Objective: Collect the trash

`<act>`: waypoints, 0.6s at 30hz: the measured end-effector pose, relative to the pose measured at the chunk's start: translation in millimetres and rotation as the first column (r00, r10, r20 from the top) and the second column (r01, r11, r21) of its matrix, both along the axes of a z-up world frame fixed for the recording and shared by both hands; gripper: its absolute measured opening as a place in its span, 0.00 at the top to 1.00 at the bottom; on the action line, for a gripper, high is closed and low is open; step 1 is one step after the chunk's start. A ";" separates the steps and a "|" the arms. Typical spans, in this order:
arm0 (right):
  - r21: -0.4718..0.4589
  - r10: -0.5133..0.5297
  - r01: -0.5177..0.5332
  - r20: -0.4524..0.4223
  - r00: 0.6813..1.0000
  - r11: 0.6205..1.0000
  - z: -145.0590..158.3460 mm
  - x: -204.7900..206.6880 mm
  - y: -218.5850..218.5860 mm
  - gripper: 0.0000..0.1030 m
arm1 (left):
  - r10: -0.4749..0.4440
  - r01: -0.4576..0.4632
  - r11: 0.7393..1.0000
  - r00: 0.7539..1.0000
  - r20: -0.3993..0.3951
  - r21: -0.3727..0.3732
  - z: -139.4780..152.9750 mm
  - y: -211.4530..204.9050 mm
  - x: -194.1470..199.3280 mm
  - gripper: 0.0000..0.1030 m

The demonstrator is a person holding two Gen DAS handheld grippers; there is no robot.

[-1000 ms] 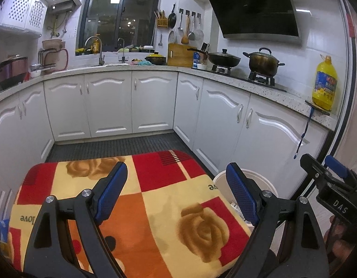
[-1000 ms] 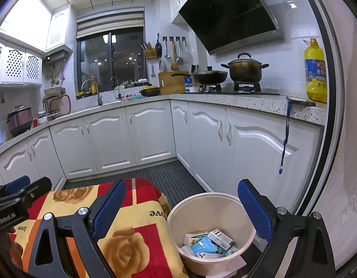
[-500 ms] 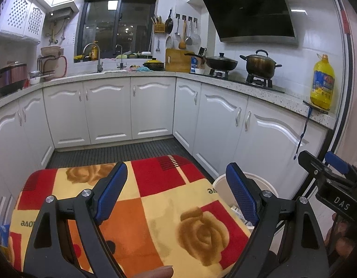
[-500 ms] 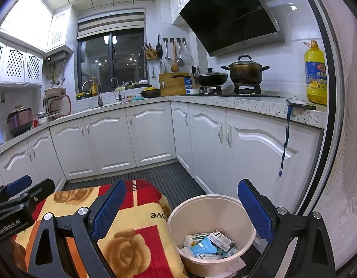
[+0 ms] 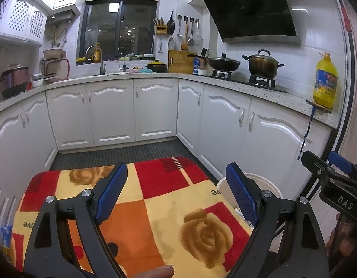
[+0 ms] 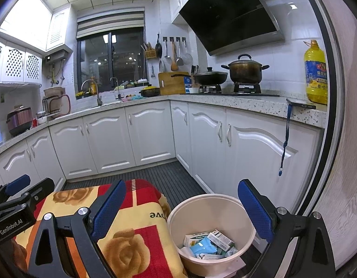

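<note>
Left gripper (image 5: 176, 191) hangs released over the rose-patterned blanket (image 5: 155, 210), jaws wide, nothing between the blue pads. Right gripper (image 6: 182, 210) is likewise released and empty, jaws spread above the bin rim. Beige bin (image 6: 224, 202) stands on the dark floor just beside the blanket's right edge, at 5 o'clock in the right wrist view and 4 o'clock in the left. Trash (image 6: 209, 243) lies in the bin bottom: small cartons and a blue wrapper. Cooking-oil bottle (image 6: 316, 74) sits on the counter at 2 o'clock.
</note>
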State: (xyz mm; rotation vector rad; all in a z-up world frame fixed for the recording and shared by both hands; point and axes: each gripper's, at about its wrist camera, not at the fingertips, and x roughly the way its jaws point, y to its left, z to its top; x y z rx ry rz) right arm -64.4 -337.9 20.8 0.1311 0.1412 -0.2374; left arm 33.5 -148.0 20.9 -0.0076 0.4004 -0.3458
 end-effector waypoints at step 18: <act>0.003 -0.002 0.002 -0.009 1.000 1.000 -0.2 2.9 -2.0 0.07 | -0.009 0.010 1.000 1.000 -0.011 0.021 -3.2 -2.8 4.1 0.16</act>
